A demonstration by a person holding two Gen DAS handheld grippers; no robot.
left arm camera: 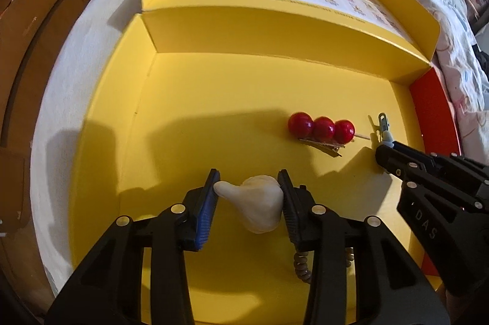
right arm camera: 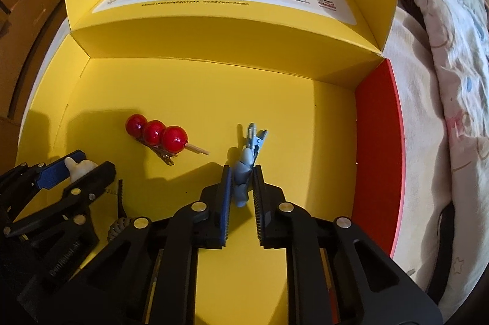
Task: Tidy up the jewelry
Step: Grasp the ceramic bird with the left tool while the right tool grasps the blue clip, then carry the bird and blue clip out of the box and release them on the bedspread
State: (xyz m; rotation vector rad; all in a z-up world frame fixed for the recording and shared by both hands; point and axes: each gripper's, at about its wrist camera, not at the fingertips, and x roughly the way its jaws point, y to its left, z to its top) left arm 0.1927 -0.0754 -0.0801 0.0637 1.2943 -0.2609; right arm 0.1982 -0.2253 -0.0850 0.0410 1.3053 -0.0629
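Yellow box (left arm camera: 214, 99) seen mid-frame | cream clip (left arm camera: 256, 202) gripped by left tool (left arm camera: 249, 187), lower centre | blue clip (right arm camera: 244, 169) pinched by right tool (right arm camera: 241, 184), lower centre | red bead clip (right arm camera: 156, 132) laid apart, centre left

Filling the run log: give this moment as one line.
left gripper: shut on cream clip | right gripper: shut on blue clip | red bead clip: lying in yellow box
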